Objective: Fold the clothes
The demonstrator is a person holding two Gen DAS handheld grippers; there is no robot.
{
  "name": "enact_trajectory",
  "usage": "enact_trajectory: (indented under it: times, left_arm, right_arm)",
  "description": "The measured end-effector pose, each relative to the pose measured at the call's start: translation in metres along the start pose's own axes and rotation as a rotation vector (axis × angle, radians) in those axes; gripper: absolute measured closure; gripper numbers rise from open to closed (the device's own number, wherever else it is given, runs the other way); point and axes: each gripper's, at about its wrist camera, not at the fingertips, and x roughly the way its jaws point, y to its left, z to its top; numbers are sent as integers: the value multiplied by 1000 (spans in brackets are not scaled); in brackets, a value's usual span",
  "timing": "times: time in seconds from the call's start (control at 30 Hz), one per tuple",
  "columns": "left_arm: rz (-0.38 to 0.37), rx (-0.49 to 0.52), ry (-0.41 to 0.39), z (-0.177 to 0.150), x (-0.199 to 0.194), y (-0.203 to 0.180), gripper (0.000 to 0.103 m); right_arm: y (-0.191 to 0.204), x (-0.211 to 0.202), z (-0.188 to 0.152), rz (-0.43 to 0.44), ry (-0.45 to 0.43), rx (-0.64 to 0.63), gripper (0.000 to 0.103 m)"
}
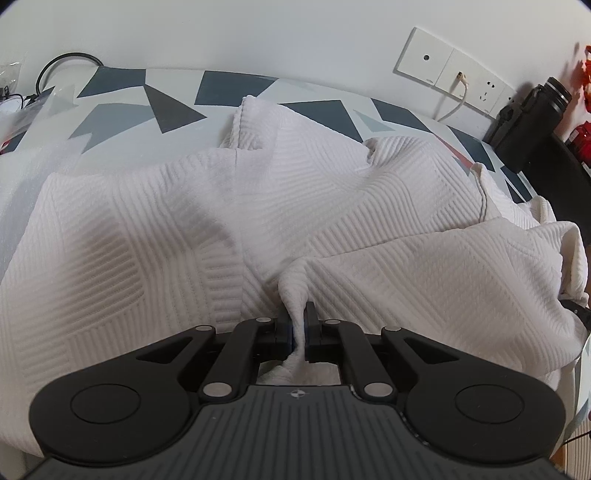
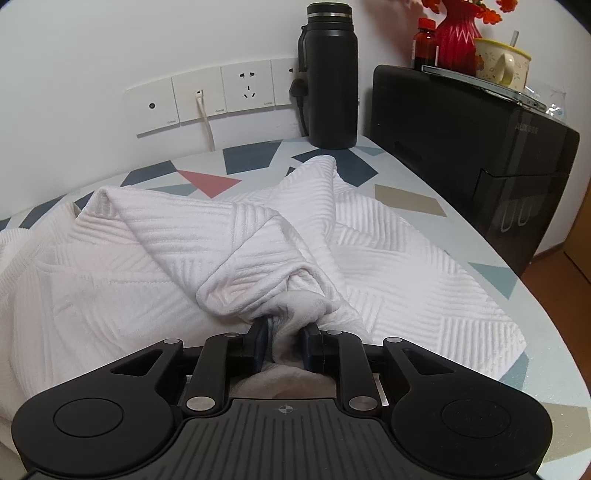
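Left gripper (image 1: 298,328) pinched thin fold of white garment (image 1: 155,236), lower centre; right gripper (image 2: 286,343) clamped thicker bunch.

A home: patterned table (image 2: 424,199), wall sockets (image 2: 247,90), vase (image 2: 456,35), mug (image 2: 500,61).

White ribbed garment (image 2: 388,240); table (image 2: 480,236) patterned in blue, grey, red shapes
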Motion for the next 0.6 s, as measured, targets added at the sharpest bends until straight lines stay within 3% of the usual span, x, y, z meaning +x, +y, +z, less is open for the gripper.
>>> enact_trajectory:
  times: [0.17, 0.23, 0.27, 0.43, 0.6]
  left_arm:
    - [-2, 7, -2, -1, -1, 0, 96]
    - [-2, 8, -2, -1, 0, 0, 96]
    - [-1, 12, -2, 0, 0, -1, 96]
    - [6, 33, -6, -1, -1, -3, 96]
    - [5, 37, -8, -2, -1, -3, 96]
  right_arm:
    - [1, 1, 0, 14, 0, -12, 79]
    - [4, 1, 0, 40, 7, -24, 61]
    - [6, 1, 0, 53, 11, -31, 57]
    - [30, 3, -7, -36, -10, -142, 55]
    - [32, 3, -6, -29, 2, -164, 52]
